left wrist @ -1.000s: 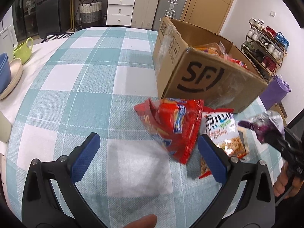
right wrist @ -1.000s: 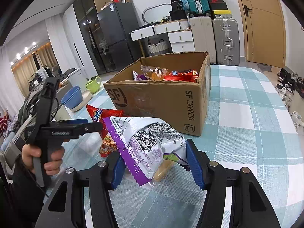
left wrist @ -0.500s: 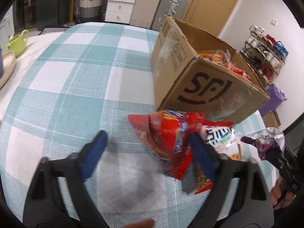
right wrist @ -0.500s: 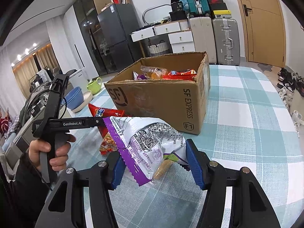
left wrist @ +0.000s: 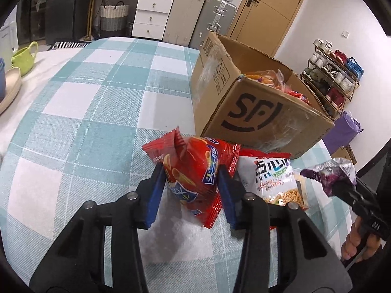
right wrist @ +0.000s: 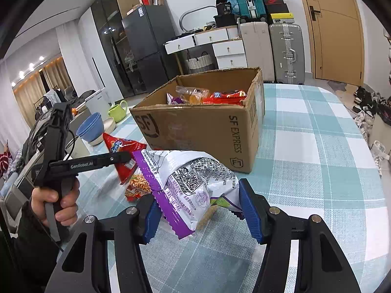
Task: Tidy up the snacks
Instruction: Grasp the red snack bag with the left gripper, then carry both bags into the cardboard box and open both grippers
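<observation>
From my seat I see a table under a teal-and-white checked cloth (left wrist: 102, 102), white drawers (right wrist: 228, 48) and hard suitcases (right wrist: 286, 51) against the far wall, a wooden door (right wrist: 334, 31), a dark fridge (right wrist: 144, 48), and a shoe rack (left wrist: 332, 78) by the white wall.

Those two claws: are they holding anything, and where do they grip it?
The left claw is closing on the red snack bag, pads at its two sides. The right claw holds the purple-and-white snack bag across its lower body.
</observation>
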Motion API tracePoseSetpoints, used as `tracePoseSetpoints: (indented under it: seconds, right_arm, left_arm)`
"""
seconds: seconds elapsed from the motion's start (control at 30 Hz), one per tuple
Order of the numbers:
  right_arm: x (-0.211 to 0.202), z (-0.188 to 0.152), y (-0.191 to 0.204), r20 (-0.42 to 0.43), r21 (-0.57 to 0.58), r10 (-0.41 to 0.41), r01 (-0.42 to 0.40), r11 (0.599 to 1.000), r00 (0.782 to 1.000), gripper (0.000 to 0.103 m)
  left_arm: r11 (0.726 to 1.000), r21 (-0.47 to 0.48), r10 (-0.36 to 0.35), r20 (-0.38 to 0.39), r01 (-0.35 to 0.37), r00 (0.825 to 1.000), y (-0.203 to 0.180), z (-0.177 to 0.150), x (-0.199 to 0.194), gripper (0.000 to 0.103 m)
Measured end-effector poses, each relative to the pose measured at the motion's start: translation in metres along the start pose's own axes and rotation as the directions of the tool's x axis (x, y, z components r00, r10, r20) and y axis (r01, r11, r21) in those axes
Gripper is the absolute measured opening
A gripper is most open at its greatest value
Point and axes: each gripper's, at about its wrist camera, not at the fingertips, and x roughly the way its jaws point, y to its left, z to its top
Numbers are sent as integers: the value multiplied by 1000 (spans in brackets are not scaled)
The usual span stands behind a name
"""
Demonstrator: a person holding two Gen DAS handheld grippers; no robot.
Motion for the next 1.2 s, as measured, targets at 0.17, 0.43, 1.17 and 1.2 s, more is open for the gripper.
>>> tracePoseSetpoints:
  seconds: [0.17, 0.43, 1.17, 1.2]
  right_arm:
    - [-6, 6, 1, 18, -2, -6, 6, 1000, 1000, 59]
    - [-19, 22, 4, 53, -12, -13, 14, 1000, 999, 59]
    - [-32, 78, 14, 133, -24, -2, 5, 1000, 991, 59]
    - [-31, 81, 13, 135, -24, -1, 5, 1000, 991, 59]
  left_arm:
    - [1000, 13, 15, 32, -15, 999, -3, -1, -16, 39]
    - [999, 44, 19, 110, -24, 994, -18, 4, -53, 39]
    - [995, 103, -18, 203, -3, 979, -60, 55, -111, 39]
    - [994, 105, -18, 204, -4, 979, -62, 58, -112, 39]
